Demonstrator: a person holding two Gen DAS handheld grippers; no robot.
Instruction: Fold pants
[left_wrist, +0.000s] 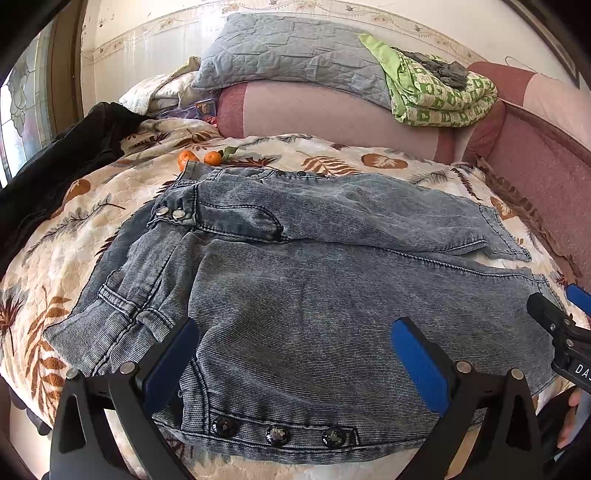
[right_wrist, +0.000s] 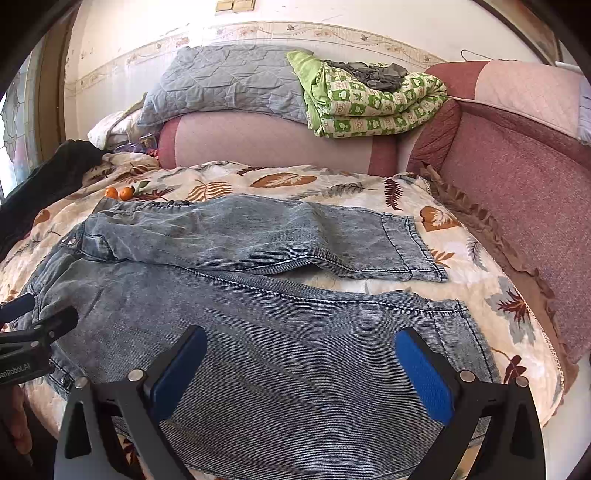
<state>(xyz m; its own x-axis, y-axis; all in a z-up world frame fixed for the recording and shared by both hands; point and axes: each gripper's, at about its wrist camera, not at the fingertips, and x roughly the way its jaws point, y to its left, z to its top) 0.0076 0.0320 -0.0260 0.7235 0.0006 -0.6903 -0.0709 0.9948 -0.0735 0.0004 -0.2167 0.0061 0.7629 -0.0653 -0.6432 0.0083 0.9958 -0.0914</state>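
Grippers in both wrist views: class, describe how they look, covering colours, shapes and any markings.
Each gripper, left and right, has black angular arms with silver rivets and flat blue pads. White lettering marks the bodies, only partly readable. No cables or sleeves show.

1. We are seeing the left gripper (left_wrist: 295, 354) showing black angular arms with triangular cut-outs, each tipped by a blue pad.
2. We are noting round silver screws dotting its arms.
3. We are finding the right gripper (right_wrist: 301, 363) wearing the same black frame, blue pads and silver screws.
4. We are reading white lettering on each gripper's black body where the other camera catches it.
5. We are glimpsing bare skin at the frame edges.
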